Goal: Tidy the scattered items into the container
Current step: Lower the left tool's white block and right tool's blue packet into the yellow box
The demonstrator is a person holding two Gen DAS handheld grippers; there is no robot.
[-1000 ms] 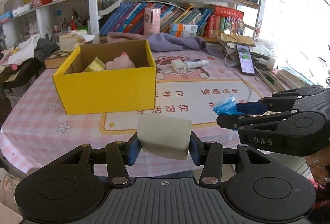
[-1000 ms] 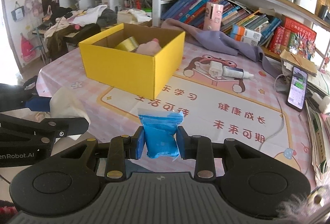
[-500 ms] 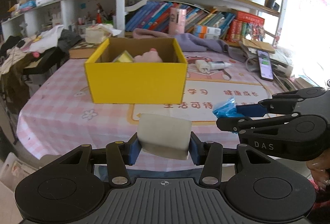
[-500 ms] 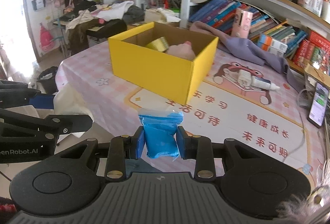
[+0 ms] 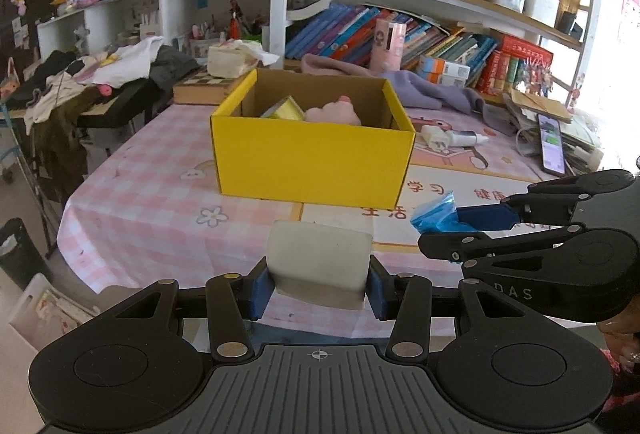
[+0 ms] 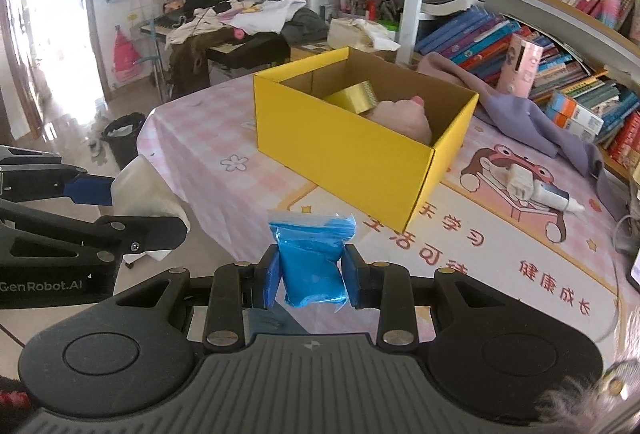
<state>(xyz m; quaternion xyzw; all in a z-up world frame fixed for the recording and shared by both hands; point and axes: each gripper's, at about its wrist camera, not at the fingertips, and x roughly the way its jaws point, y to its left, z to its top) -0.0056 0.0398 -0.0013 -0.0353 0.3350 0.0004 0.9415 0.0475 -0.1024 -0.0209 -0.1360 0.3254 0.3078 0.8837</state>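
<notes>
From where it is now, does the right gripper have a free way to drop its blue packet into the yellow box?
Probably yes. The right gripper is shut on the blue packet, and the yellow box ahead has an open top with bare table between. The left gripper sits off to the side, not across the way.

A bare strip of worktop [image 5: 160, 210] runs across the middle of the left wrist view, in front of the yellow box [image 5: 316, 162], whose near wall blocks a level approach; its top is open. In the right wrist view, open mat [image 6: 500, 254] lies at centre right, bounded further right by a charger plug [image 6: 520, 180], a tube [image 6: 556, 196] and purple cloth [image 6: 520, 114].
</notes>
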